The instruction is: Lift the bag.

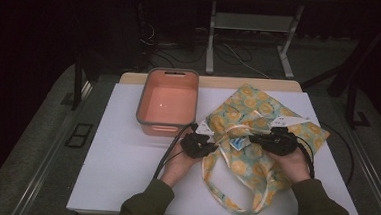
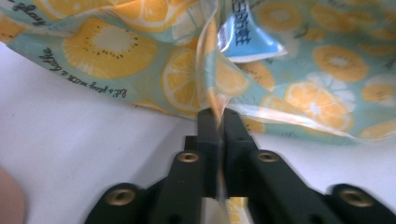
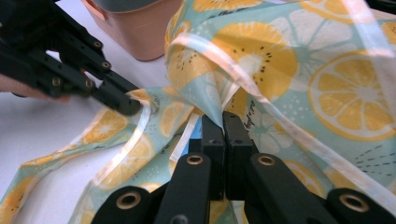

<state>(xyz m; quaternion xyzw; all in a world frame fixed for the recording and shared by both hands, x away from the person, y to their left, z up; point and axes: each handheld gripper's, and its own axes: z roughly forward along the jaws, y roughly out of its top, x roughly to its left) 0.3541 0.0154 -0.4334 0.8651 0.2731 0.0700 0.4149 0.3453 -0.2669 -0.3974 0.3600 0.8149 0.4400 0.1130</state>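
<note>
Claws: two, both pinching one tote (image 1: 258,119).

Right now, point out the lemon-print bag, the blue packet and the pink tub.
lemon-print bag (image 1: 258,109), high view, upper fabric panel.
blue packet (image 2: 243,39), left gripper view, printed face sticking out of the bag.
pink tub (image 1: 168,102), high view, bare inner floor.
</note>
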